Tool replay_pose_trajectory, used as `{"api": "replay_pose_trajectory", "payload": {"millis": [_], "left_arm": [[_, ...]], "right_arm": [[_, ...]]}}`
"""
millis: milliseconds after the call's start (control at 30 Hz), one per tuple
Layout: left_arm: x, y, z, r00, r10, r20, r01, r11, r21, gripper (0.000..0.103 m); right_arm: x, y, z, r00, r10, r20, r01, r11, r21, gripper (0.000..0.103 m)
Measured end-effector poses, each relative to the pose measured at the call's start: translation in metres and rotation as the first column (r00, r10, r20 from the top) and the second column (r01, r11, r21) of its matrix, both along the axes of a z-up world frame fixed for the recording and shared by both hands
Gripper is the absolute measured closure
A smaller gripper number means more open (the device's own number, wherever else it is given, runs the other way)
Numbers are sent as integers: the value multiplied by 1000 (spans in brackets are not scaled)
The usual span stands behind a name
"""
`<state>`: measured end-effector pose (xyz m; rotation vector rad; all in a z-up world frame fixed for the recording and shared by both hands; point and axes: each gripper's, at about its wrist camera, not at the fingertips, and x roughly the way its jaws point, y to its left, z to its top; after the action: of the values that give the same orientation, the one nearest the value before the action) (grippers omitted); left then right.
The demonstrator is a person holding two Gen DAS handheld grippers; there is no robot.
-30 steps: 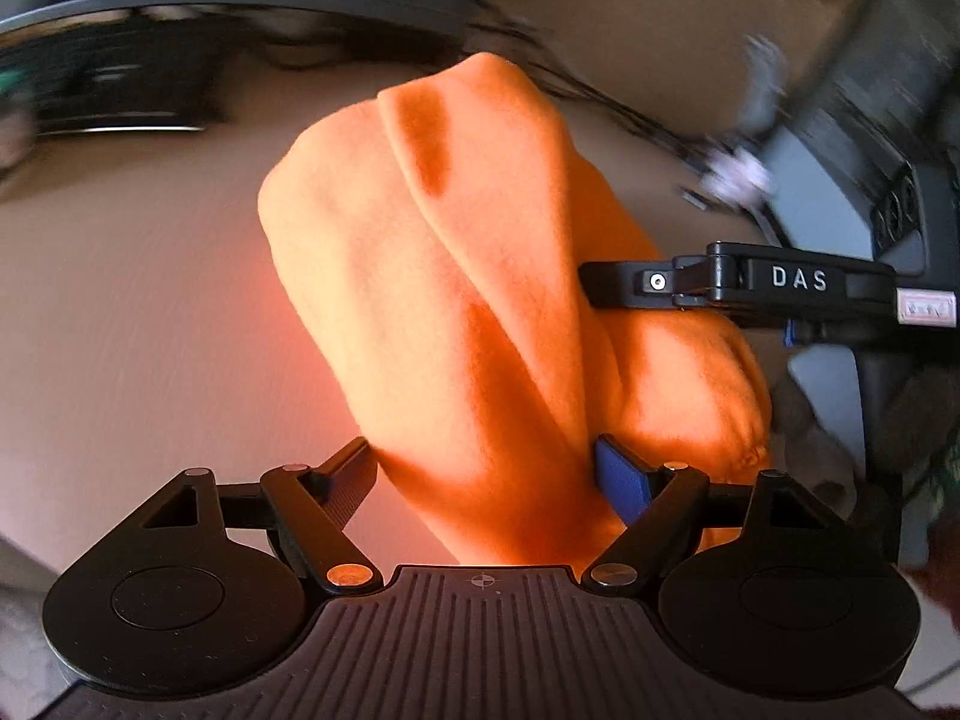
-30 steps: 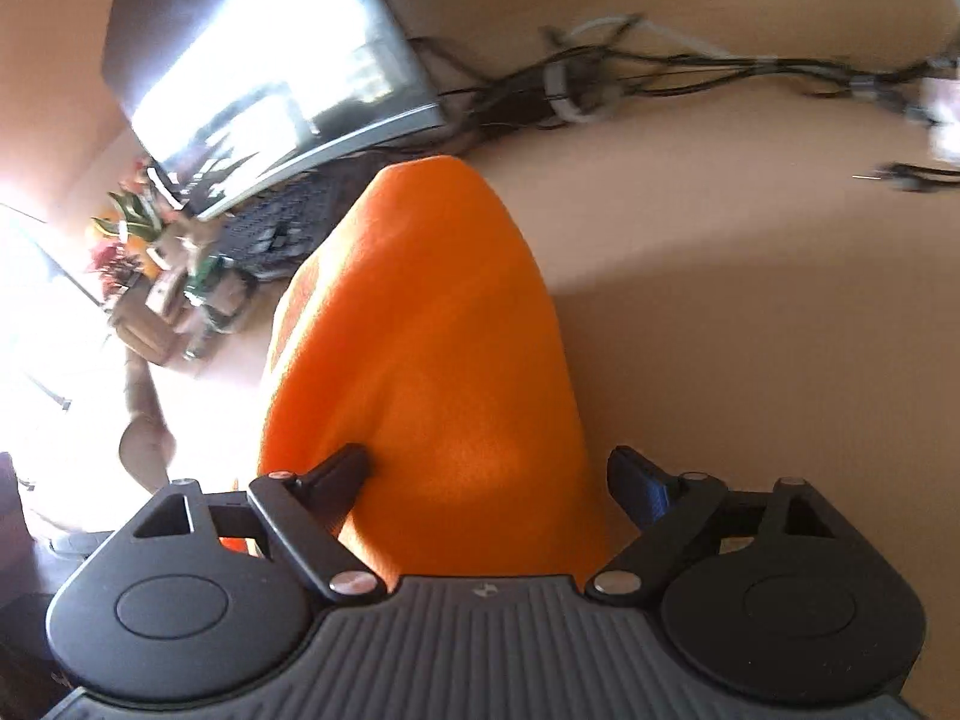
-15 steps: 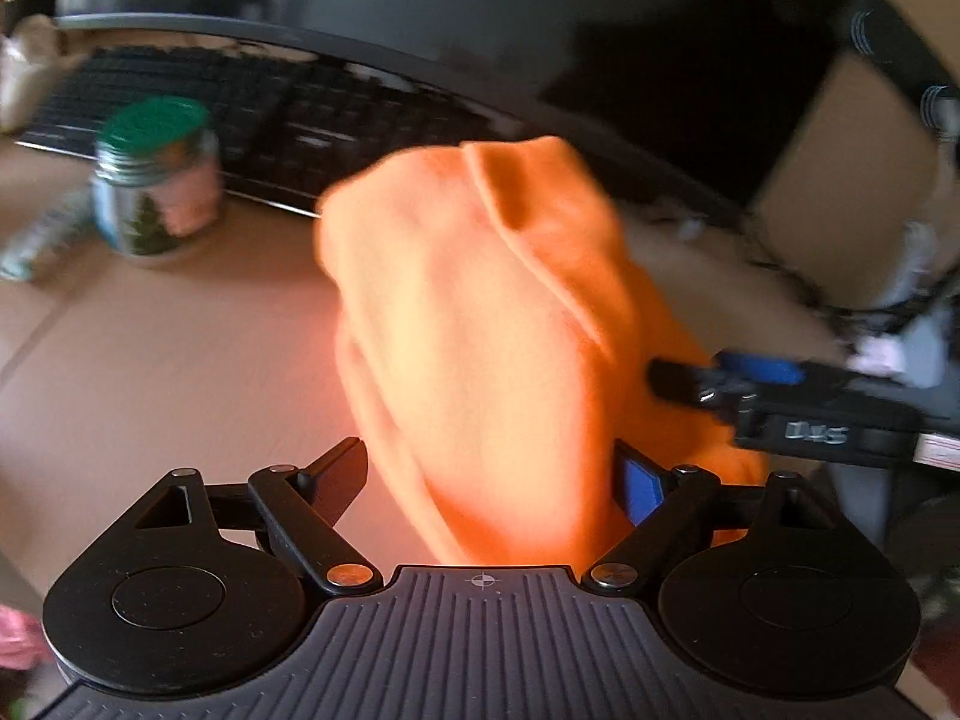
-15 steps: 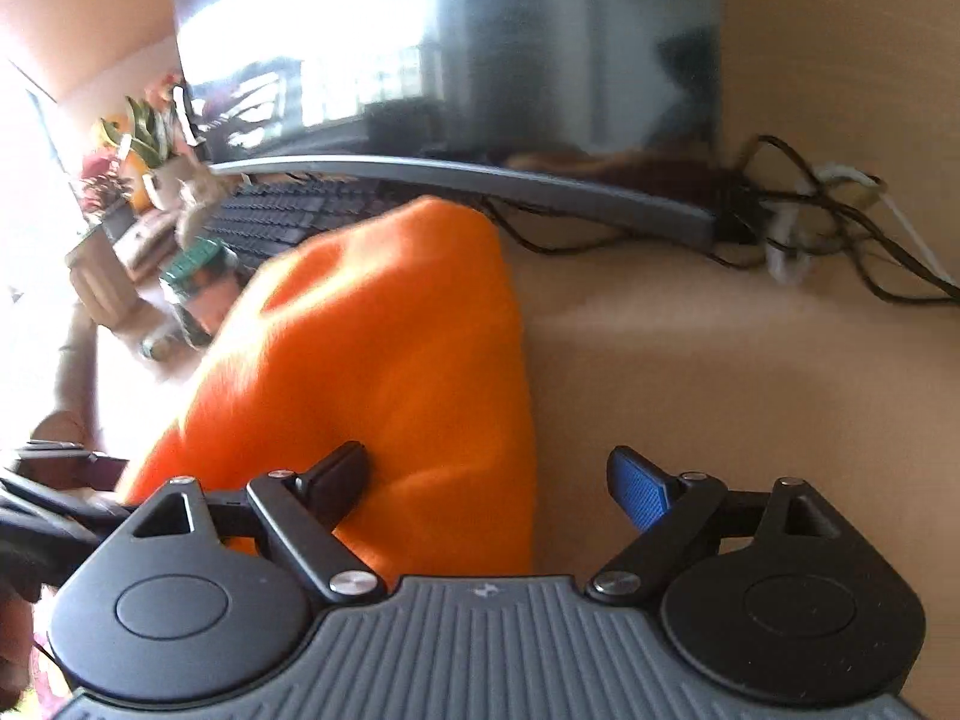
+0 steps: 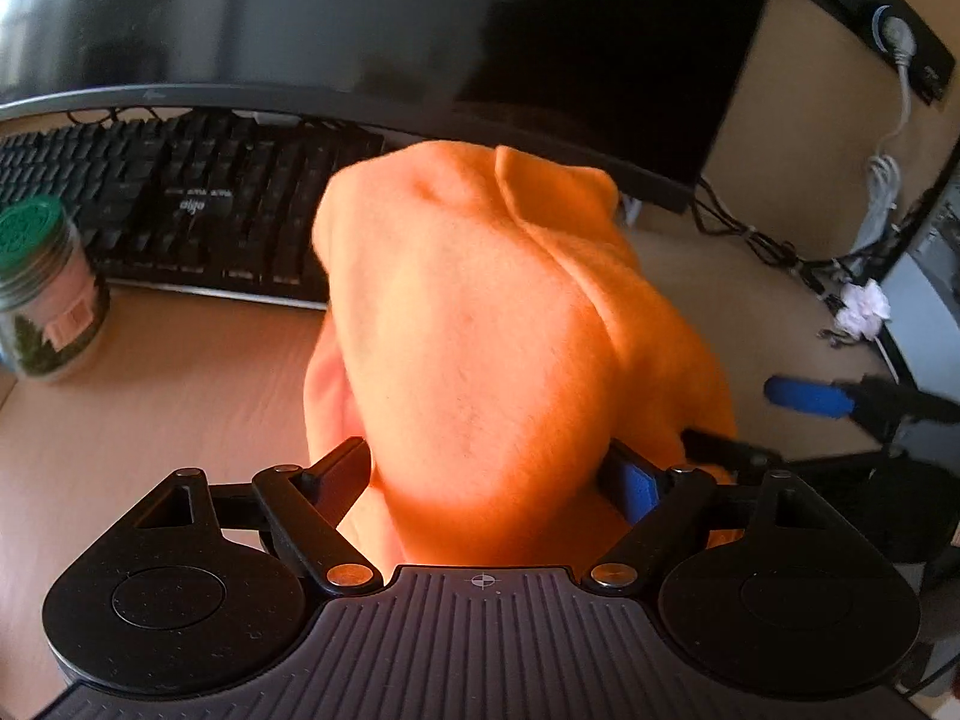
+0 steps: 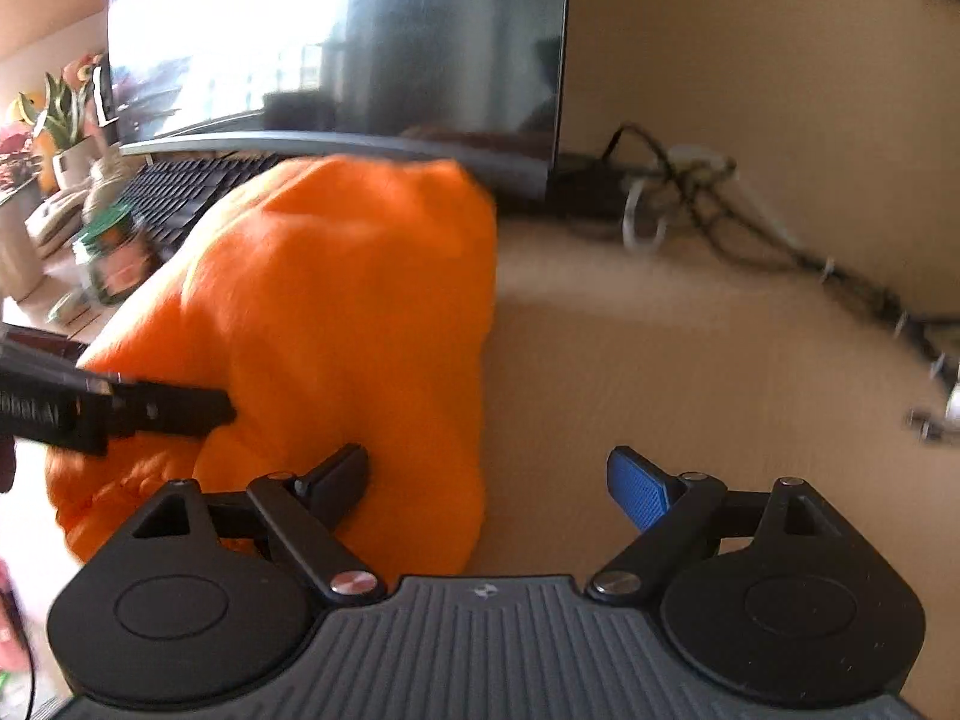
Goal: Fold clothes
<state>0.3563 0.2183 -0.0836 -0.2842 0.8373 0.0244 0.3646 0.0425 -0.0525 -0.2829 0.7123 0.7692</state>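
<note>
An orange fleece garment [image 5: 480,348] lies bunched on the tan desk and fills the space between the fingers of my left gripper [image 5: 489,468], whose jaws stand wide apart. In the right wrist view the same garment [image 6: 336,324] lies left of centre. My right gripper [image 6: 489,474] is open; its black left finger touches the cloth and its blue-padded right finger [image 6: 636,486] is over bare desk. The left gripper's finger [image 6: 150,408] pokes in from the left against the cloth. The right gripper's blue pad [image 5: 804,393] shows at right in the left wrist view.
A black keyboard [image 5: 180,210] and a large monitor [image 5: 420,30] stand behind the garment. A green-lidded jar [image 5: 42,294] is at left. Tangled cables [image 6: 720,216] run along the wall at right. Potted flowers [image 6: 54,120] stand at far left.
Both grippers have swung up to face the monitor and keyboard. The garment has slumped lower and wider; the right gripper has shifted right, so the cloth now lies off its blue finger.
</note>
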Motion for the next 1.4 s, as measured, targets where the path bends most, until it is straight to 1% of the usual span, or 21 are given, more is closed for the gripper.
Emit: {"api": "replay_pose_trajectory", "payload": {"millis": [100,167,233,300,333,367,400,467,567,633,667,700,733,800,867,933,1033,1067,1233,1300,1400], "left_arm": [[-7,1,-5,999,32,-2,-32,999,-35,11],[-24,5,-4,998,64,4,-63,996,-56,10],[-49,8,-2,993,114,32,-112,991,-74,9],[-76,6,1,982,174,78,-167,982,-86,7],[-90,3,2,974,205,99,-197,977,-87,3],[-104,-1,4,965,235,118,-226,970,-89,0],[-118,-5,5,954,265,138,-254,963,-92,0],[-138,-17,1,943,307,126,-298,951,-90,0],[-160,-44,0,938,317,139,-314,948,-46,0],[-171,-63,3,933,306,190,-320,946,46,0],[-177,-72,4,927,305,220,-331,939,94,0],[-183,-80,4,917,312,248,-353,926,138,0],[-189,-87,4,911,323,257,-368,916,156,0],[-198,-97,6,904,343,256,-391,905,166,0],[-208,-105,9,896,362,258,-411,896,169,0],[-218,-109,13,884,393,253,-435,890,137,0],[-237,-115,27,867,440,232,-469,879,83,0],[-244,-118,33,863,448,236,-476,875,81,0],[-266,-136,71,847,421,324,-490,855,169,0],[-269,-139,80,854,394,340,-468,867,171,0],[-274,-135,86,879,333,341,-401,904,151,0]], "right_arm": [[7,-5,4,1000,7,-4,-7,1000,-2,15],[7,-13,6,1000,19,-22,-19,1000,22,9],[3,-21,5,999,39,-34,-37,998,41,4],[-1,-32,4,997,65,-46,-62,996,66,3],[-5,-40,4,995,85,-53,-80,993,85,0],[-9,-49,3,993,105,-60,-99,990,105,0],[-14,-58,3,990,123,-66,-115,986,121,0],[-24,-72,5,989,126,-82,-113,983,145,0],[-40,-90,9,991,87,-103,-68,983,173,0],[-53,-99,11,995,35,-93,-17,982,190,0],[-61,-103,10,997,13,-78,3,980,199,0],[-70,-107,8,998,-1,-63,14,978,206,0],[-79,-111,6,999,-16,-47,25,977,212,0],[-95,-118,2,999,15,-32,-9,981,194,0],[-106,-123,1,995,94,-16,-89,980,178,0],[-111,-128,7,992,123,19,-124,973,193,0],[-113,-135,19,990,139,29,-142,966,217,0],[-116,-137,22,988,151,33,-155,963,221,0],[-132,-152,50,985,155,72,-168,952,257,0],[-138,-158,64,987,142,72,-157,948,276,0],[-154,-168,83,990,119,81,-138,940,313,0]]}}
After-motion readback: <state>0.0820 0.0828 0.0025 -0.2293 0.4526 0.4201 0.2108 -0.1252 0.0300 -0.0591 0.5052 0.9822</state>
